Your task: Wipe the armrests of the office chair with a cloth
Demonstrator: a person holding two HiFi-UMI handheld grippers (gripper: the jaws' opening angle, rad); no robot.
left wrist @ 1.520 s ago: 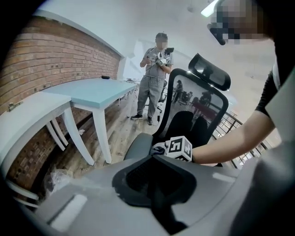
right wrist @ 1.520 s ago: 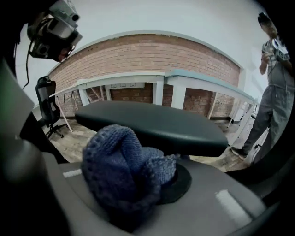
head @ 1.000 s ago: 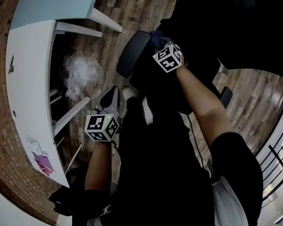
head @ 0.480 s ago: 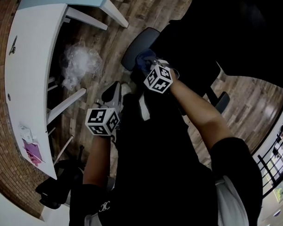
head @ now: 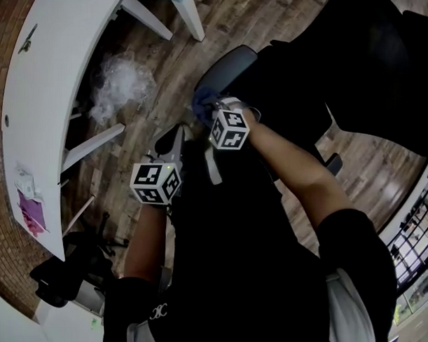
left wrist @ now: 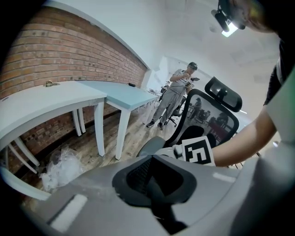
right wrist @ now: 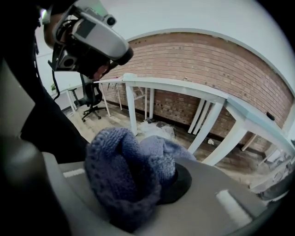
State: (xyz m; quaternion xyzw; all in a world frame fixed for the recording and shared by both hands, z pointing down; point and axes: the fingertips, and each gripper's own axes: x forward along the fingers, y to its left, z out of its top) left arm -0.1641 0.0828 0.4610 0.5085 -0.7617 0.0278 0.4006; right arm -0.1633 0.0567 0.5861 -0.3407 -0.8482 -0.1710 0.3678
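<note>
Mid-wipe: the right gripper (head: 210, 109) clamps the blue cloth (head: 202, 98) at the armrest (head: 233, 63)'s near end. The left gripper (head: 169, 142) hangs closed and empty. Likely next: another pass along the pad.

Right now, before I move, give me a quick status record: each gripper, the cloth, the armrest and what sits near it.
right gripper: shut on the cloth, at the near end of the armrest
cloth: blue knit, bunched between the jaws; looks pressed on the pad, contact not certain
armrest: grey pad on the black office chair
left gripper: shut, empty, held apart from the chair
nearby: white table; crumpled clear plastic on the wood floor
</note>
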